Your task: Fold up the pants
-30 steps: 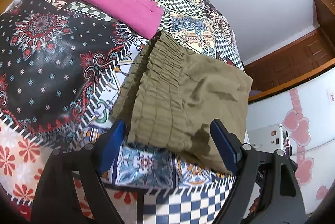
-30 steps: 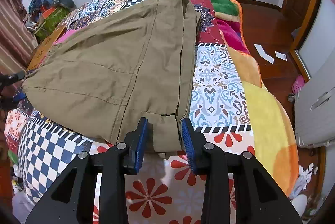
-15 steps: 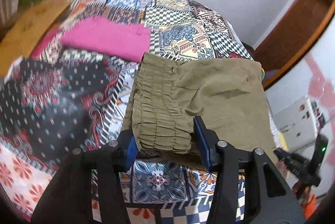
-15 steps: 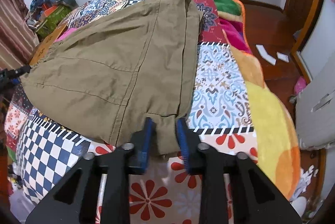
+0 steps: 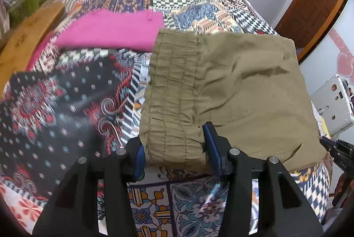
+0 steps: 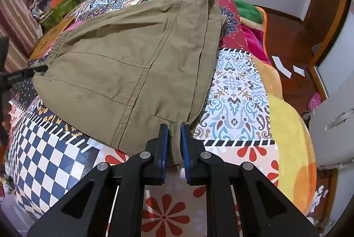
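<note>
Biggest risk I'm seeing: the left gripper [image 5: 174, 154] is sitting with its jaws wide around the elastic waistband of the olive pants [image 5: 232, 91], not pinching yet, so that corner could slip out on the lift. The pants are lying flat on the patchwork quilt [image 5: 73, 104], right of the pink garment [image 5: 110, 31]. The right gripper [image 6: 174, 146] is reaching in low, squeezing the near hem.

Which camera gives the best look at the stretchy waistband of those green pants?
The left wrist view: the gathered waistband fills the centre, running up from between the left tool's fingers. In the right wrist view it is only a small puckered edge at the pants' far left.
</note>
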Motion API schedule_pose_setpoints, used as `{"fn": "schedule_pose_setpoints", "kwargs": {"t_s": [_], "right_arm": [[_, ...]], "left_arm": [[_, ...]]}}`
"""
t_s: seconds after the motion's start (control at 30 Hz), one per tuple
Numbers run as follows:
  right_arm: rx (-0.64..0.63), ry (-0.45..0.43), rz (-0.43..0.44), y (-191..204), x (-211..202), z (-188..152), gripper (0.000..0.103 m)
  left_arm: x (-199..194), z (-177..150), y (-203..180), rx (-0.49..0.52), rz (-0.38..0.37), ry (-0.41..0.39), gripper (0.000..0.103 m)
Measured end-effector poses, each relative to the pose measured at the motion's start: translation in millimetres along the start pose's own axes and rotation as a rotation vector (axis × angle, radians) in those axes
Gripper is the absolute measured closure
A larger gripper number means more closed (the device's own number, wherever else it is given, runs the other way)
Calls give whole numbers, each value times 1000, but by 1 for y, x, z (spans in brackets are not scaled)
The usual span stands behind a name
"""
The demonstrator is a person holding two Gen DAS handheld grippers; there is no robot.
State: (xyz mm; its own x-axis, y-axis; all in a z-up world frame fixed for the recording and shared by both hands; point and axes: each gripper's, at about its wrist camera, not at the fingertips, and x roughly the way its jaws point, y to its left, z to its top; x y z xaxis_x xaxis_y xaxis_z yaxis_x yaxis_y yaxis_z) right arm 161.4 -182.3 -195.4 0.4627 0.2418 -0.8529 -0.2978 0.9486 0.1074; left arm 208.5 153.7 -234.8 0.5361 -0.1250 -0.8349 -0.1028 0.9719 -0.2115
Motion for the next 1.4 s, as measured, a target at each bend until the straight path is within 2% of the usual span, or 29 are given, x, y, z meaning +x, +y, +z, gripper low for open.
{"fn": "schedule_pose_setpoints", "kwargs": {"t_s": [0.03, 0.1, 0.27, 0.4, 0.57, 0.67, 0.77, 0.83, 0.9, 0.93, 0.97, 1.0, 1.1, 1.23, 1.3, 1.4], "right_arm": [[-2, 3, -2, 0, 0, 0, 90], [-5, 12, -5, -1, 0, 1, 88], [26, 11, -29, -10, -4, 4, 71], [48, -3, -46, -15, -13, 11, 71], [-4, -69, -26, -3, -28, 35, 71], [-77, -110, -2, 16, -30, 58, 71], [-143, -128, 30, 35, -24, 81, 71], [-184, -136, 52, 47, -17, 98, 71], [-214, -127, 79, 60, -5, 114, 71], [-220, -118, 94, 66, 2, 120, 71], [-226, -98, 114, 71, 14, 128, 71], [-228, -83, 128, 75, 22, 132, 71], [-229, -25, 147, 85, 50, 140, 71], [-252, 93, 123, 88, 90, 137, 71], [-267, 162, 120, 84, 107, 128, 72], [-288, 170, 111, 75, 106, 116, 74]], "left_arm": [[-2, -2, 1, 3, 7, -13, 49], [-4, -2, 2, 17, 36, -17, 33], [-16, -1, 12, 15, 44, -6, 19], [-35, 8, 11, 2, 51, -31, 18], [-60, 27, 2, 30, 125, -99, 17], [-65, 45, 4, 18, 115, -124, 17], [-55, 65, 2, 11, 92, -112, 17], [-40, 79, 1, 20, 62, -88, 22], [-21, 92, 1, 18, 39, -42, 42], [-9, 98, 1, 18, 17, -11, 49], [3, 103, 2, 17, -6, 20, 62], [11, 105, 1, 16, -17, 41, 71], [36, 112, -5, 54, -35, 84, 73], [63, 113, -8, 121, 34, 130, 74], [78, 115, -1, 121, 99, 151, 73], [92, 114, 14, 75, 146, 164, 71]]}}
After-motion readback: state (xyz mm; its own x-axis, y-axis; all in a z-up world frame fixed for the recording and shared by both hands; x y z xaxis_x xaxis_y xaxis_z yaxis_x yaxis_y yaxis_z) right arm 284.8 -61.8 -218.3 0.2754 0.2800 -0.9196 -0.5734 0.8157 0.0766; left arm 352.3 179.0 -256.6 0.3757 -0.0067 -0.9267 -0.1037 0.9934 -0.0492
